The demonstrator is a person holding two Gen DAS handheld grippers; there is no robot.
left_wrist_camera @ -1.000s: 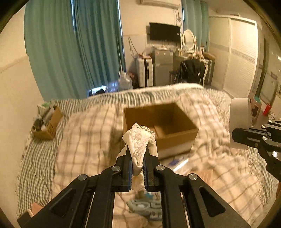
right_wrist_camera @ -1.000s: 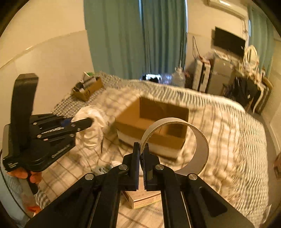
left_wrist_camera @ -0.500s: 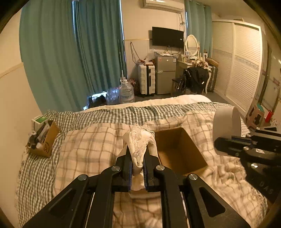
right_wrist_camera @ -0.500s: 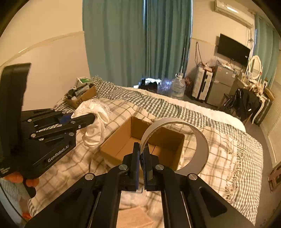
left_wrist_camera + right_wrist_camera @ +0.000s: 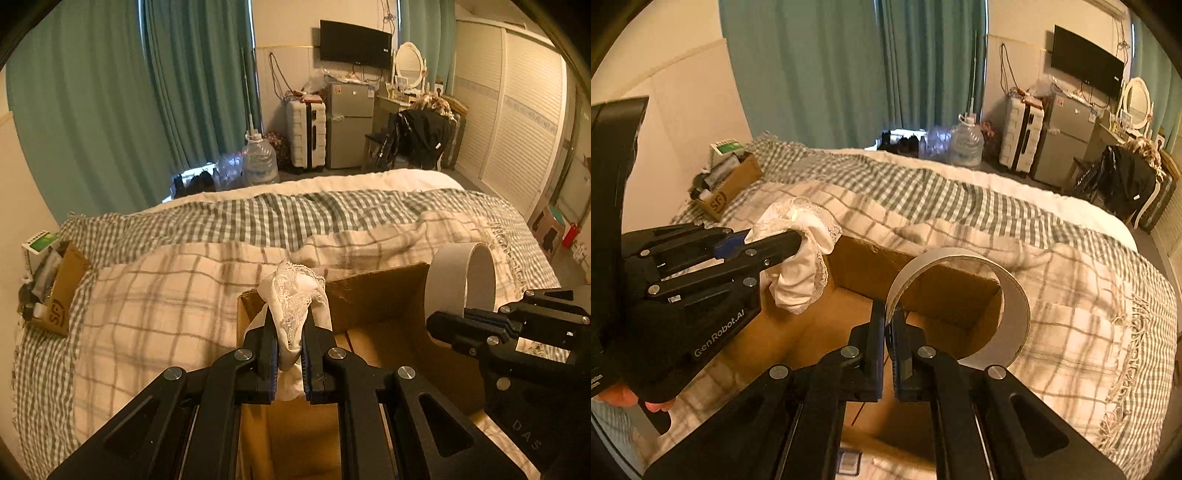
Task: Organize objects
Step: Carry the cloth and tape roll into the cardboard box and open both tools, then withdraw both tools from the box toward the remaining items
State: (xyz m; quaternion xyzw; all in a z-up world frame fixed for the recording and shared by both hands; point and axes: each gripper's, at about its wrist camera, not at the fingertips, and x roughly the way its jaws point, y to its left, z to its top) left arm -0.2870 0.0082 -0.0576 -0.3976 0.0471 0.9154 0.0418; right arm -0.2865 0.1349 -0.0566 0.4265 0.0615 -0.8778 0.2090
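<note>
Left wrist view: my left gripper [image 5: 289, 338] is clamped on a white lace cloth [image 5: 295, 295], which bunches up between the jaws and hangs a little below them; under it lies the open box [image 5: 373, 299], brown cardboard, sitting on the checked bed [image 5: 166, 291]; the cloth is over the box's near-left part, above the floor of it and not resting on anything; to the right my right gripper [image 5: 448, 325] comes in with a white tape ring [image 5: 461, 280] pinched by its wall, the ring standing over the box's right side; a 2nd small carton [image 5: 61, 295] of odds and ends sits at the bed's far left edge, well apart.

Right wrist view: my right gripper [image 5: 888, 325] is closed tight on the ring [image 5: 1015, 306], 1 jaw inside the band and 1 outside; the ring is upright over the box [image 5: 923, 280], whose inside looks bare as far as I can see; the left gripper [image 5: 790, 240] holds the cloth [image 5: 801, 266] just above the box's left wall.

My judgement: both pieces are picked and carried to the box, so the fetching is done; nothing is dropped in yet; what is left is to lower, let go of each, and then see to whatever lies on the bed by the box's near side, which is too cut off to name.
</note>
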